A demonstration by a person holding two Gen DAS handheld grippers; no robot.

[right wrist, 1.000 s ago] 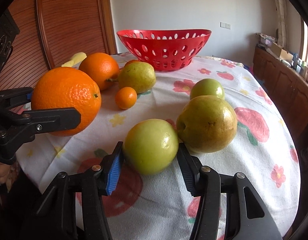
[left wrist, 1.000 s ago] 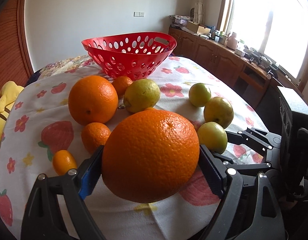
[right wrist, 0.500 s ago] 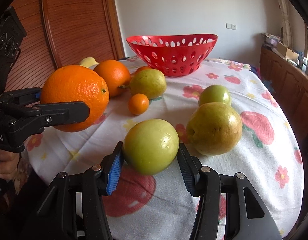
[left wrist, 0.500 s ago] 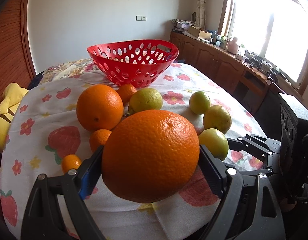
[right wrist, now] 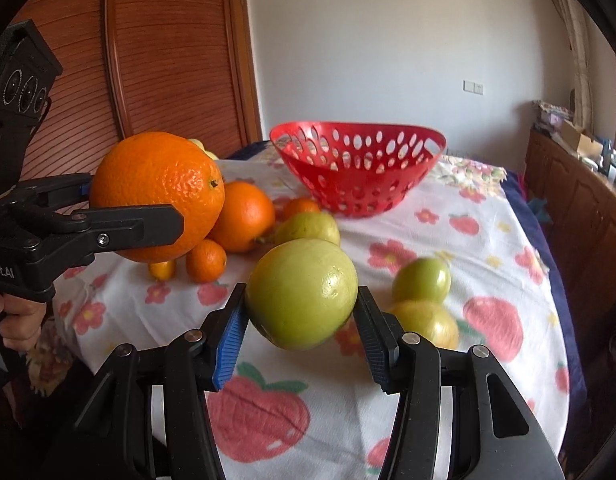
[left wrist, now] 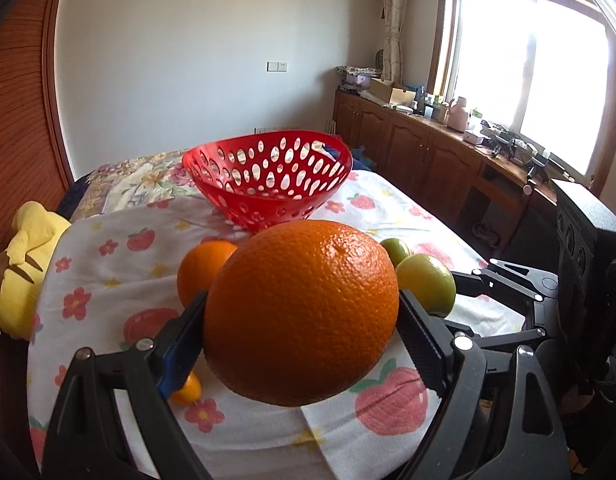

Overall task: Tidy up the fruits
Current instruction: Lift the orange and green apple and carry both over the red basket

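Big orange (left wrist: 301,312) clamped in left claw (left wrist: 301,332), green fruit (right wrist: 301,294) in right claw (right wrist: 297,320); red basket (left wrist: 267,180) straight ahead at surface's far edge.

Kumquat (left wrist: 186,390) half behind left claw (left wrist: 301,334)

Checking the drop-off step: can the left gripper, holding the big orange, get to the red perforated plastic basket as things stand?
Probably yes. The left gripper holds the big orange above the table fruit, and nothing rises between it and the red perforated plastic basket.
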